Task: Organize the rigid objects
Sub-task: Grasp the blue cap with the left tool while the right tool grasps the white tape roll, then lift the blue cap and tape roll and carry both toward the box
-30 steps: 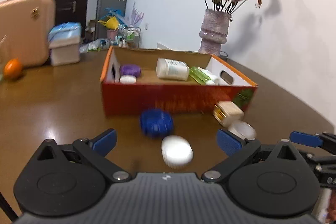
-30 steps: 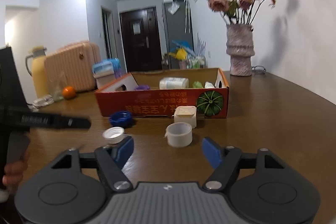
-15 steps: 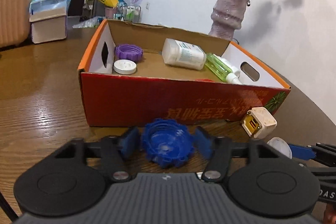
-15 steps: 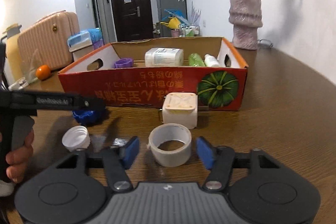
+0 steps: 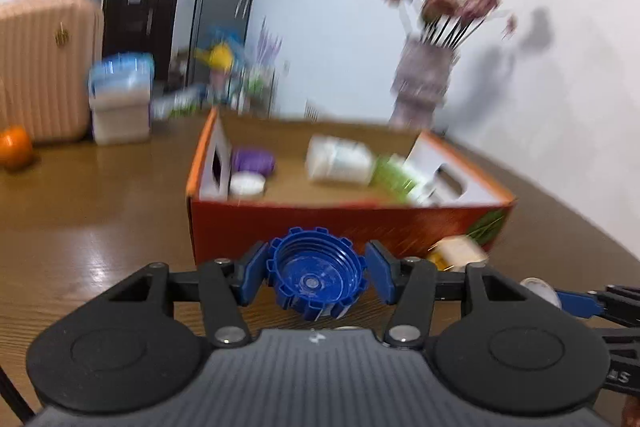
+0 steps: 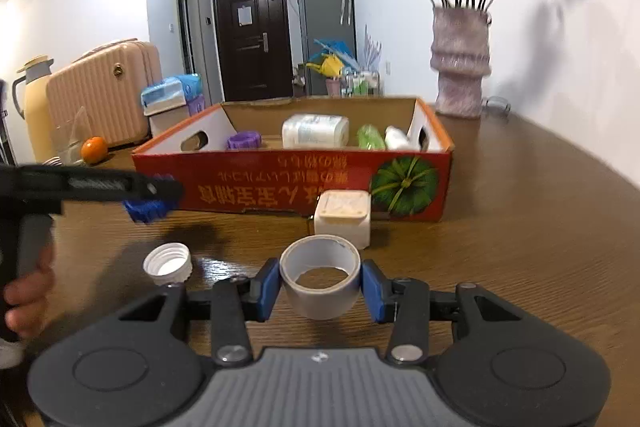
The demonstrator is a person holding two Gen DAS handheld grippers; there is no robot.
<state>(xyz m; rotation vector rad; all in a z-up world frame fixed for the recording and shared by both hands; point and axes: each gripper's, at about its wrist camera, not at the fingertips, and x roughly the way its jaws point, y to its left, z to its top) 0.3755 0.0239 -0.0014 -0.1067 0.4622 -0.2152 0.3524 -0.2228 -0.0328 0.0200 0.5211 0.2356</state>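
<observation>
My left gripper [image 5: 316,277] is shut on a blue ridged cap [image 5: 316,279] and holds it above the table, in front of the red cardboard box [image 5: 348,223]. The same cap [image 6: 146,209] and left gripper [image 6: 160,189] show in the right wrist view. My right gripper [image 6: 320,285] is shut on a white tape roll [image 6: 320,277], lifted slightly off the table. The box [image 6: 280,183] holds a purple cap [image 6: 244,140], a white bottle [image 6: 315,131] and a green bottle [image 6: 370,137]. A white cap [image 6: 168,263] and a cream cube [image 6: 342,217] lie on the table.
A vase of flowers [image 6: 460,67] stands behind the box at the right. An orange [image 6: 94,149], a pink suitcase [image 6: 104,91], a yellow jug [image 6: 34,107] and tissue boxes [image 6: 170,99] sit at the far left. The brown table [image 6: 540,227] extends to the right.
My left gripper has lifted the blue cap off the table and tilted up. My right gripper has closed on the tape roll and raised it.
</observation>
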